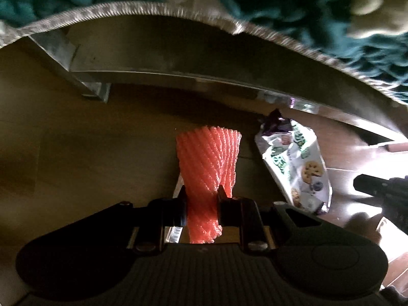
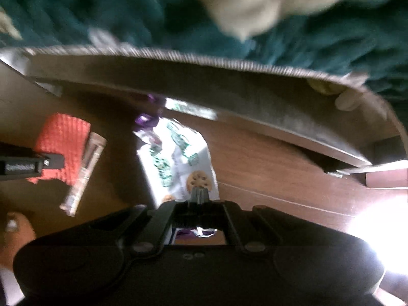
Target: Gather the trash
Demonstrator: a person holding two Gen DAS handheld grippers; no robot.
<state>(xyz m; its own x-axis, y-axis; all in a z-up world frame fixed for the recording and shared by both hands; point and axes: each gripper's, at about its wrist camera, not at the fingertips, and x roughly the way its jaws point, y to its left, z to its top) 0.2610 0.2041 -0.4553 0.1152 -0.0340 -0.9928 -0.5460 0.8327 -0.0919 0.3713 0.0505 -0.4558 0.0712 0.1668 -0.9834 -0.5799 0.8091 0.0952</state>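
The left gripper (image 1: 201, 199) pinches a red foam net (image 1: 207, 163) low down, so it may slip free. The right gripper (image 2: 200, 196) seems pressed together on a cookie wrapper (image 2: 178, 158) on the wooden floor (image 2: 267, 158); its thin edge could tear loose.

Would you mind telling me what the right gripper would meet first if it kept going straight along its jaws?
Most likely the white cookie snack wrapper, already at the right gripper; beyond lies the dark wooden floor, though blur hides depth.
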